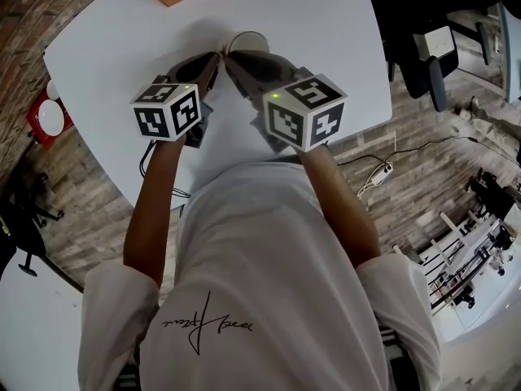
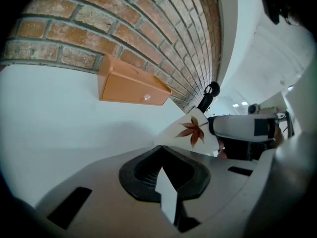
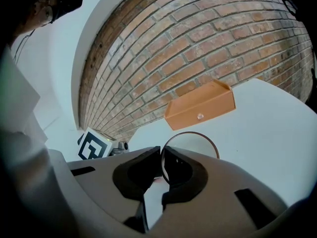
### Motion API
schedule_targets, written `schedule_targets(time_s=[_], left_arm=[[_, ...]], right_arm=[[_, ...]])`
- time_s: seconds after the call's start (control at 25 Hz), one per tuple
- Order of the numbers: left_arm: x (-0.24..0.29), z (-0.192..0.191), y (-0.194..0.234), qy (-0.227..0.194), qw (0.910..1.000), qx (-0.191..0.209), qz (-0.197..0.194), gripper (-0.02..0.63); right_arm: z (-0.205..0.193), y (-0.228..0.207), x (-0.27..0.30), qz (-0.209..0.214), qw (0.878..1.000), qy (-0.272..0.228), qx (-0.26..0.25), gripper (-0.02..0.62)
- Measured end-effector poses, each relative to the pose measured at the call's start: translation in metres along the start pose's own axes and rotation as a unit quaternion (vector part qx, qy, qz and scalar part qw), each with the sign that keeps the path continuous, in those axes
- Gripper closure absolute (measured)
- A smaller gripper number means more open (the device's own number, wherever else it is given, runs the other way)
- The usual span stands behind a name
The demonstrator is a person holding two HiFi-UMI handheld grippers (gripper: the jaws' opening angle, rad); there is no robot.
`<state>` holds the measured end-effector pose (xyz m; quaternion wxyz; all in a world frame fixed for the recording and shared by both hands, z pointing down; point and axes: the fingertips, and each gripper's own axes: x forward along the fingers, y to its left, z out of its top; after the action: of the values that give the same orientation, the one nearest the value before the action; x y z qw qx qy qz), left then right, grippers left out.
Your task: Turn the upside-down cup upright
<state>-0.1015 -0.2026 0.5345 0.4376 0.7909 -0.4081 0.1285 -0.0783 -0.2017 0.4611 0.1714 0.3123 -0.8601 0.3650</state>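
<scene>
We see the white cup w/ red-brown leaf print and dark rim (image 2: 192, 129) tipped, mouth facing the right gripper (image 3: 162, 152), whose jaws are pinched on the rim. The left gripper (image 2: 161, 150) sits just beside the cup, jaws together, nothing betw. them. Both are over the white table (image 1: 317, 23). An orange box (image 3: 200, 105) lies near the brick wall (image 3: 198, 43).

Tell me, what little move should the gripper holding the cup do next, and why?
Probably turn the right gripper until the cup has its mouth facing straight up and its base sitting on the white table. The right jaws are pinched on the cup's rim, and in the left gripper view the leaf-printed side leans at a slant, so the cup does not seem to be standing upright yet.
</scene>
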Motion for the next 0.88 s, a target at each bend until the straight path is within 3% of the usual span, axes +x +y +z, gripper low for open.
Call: schedule_targets(time_s=[0.88], left_arm=[[-0.008,-0.003,0.013,-0.001,0.9999,-0.015,0.007,0.597]], right_arm=[[0.01,0.01,0.019,0.012,0.999,0.008,-0.036,0.572]])
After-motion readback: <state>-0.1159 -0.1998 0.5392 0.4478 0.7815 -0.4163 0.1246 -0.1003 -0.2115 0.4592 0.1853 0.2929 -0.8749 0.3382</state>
